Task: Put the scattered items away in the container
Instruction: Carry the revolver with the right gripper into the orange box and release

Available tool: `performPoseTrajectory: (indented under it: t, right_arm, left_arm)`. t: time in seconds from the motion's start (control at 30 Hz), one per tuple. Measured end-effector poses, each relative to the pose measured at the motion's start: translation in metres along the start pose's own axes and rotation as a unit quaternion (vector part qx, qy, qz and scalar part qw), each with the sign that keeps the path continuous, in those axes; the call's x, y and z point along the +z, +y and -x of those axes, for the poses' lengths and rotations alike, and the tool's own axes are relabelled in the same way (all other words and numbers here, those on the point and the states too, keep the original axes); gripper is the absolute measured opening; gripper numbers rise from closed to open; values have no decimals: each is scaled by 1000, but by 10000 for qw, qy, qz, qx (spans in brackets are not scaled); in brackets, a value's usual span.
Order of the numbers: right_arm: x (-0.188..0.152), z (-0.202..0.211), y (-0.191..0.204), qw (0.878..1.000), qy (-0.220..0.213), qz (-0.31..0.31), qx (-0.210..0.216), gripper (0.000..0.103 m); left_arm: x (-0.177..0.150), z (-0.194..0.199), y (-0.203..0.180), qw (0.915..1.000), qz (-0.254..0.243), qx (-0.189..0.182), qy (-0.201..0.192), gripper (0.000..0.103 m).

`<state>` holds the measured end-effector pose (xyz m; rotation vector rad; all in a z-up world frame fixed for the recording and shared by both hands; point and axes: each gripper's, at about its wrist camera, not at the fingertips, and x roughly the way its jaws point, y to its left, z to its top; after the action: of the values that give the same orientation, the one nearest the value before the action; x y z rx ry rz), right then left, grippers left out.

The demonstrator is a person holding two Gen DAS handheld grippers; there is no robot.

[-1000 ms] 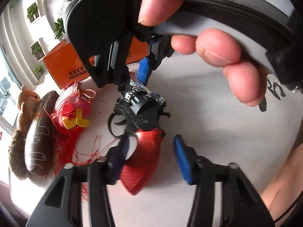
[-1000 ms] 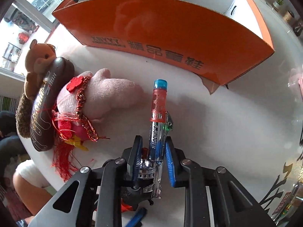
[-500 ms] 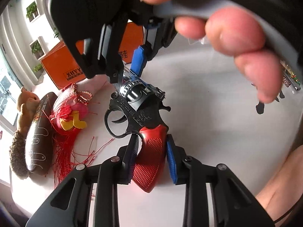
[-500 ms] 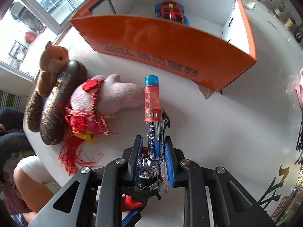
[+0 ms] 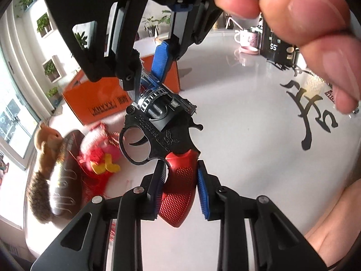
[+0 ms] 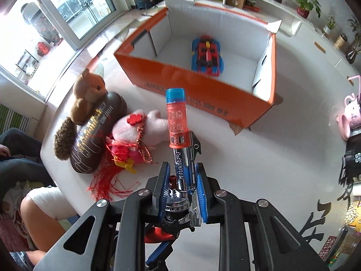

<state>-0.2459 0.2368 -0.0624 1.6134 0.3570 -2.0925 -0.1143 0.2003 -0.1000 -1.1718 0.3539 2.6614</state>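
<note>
A toy revolver [image 5: 162,131] with a black frame, red grip and chrome barrel with an orange and blue tip [image 6: 177,117] is held in the air above the white table. My left gripper [image 5: 180,180] is shut on its red grip. My right gripper [image 6: 182,185] is shut on its chrome barrel and shows from outside in the left wrist view [image 5: 158,67]. The orange box [image 6: 203,85] with a white inside stands ahead of the barrel and shows in the left wrist view [image 5: 101,99].
A red and blue toy car [image 6: 207,56] lies inside the box. A pink plush with red tassels [image 6: 137,135] and a brown squirrel plush on a brown cushion [image 6: 94,122] lie left of the box. A pink mug [image 6: 352,117] and a black device [image 5: 275,45] stand at the right.
My left gripper closed on the red grip. Both grippers lifted the toy revolver off the table and higher, so the inside of the box now shows.
</note>
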Motion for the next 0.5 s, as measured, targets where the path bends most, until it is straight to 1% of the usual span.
performPoseTrajectory:
  t: [0.13, 0.27, 0.5]
  right_arm:
    - [14, 26, 4, 9999, -143, 28, -60, 20]
    - [35, 49, 7, 9995, -291, 44, -129, 20]
    - [78, 98, 15, 9976, -643, 124, -243, 20]
  left_arm:
    - [19, 8, 12, 9999, 6, 15, -126, 26]
    - [52, 11, 13, 9997, 32, 10, -251, 26]
    - [100, 30, 30, 9979, -47, 185, -616, 26]
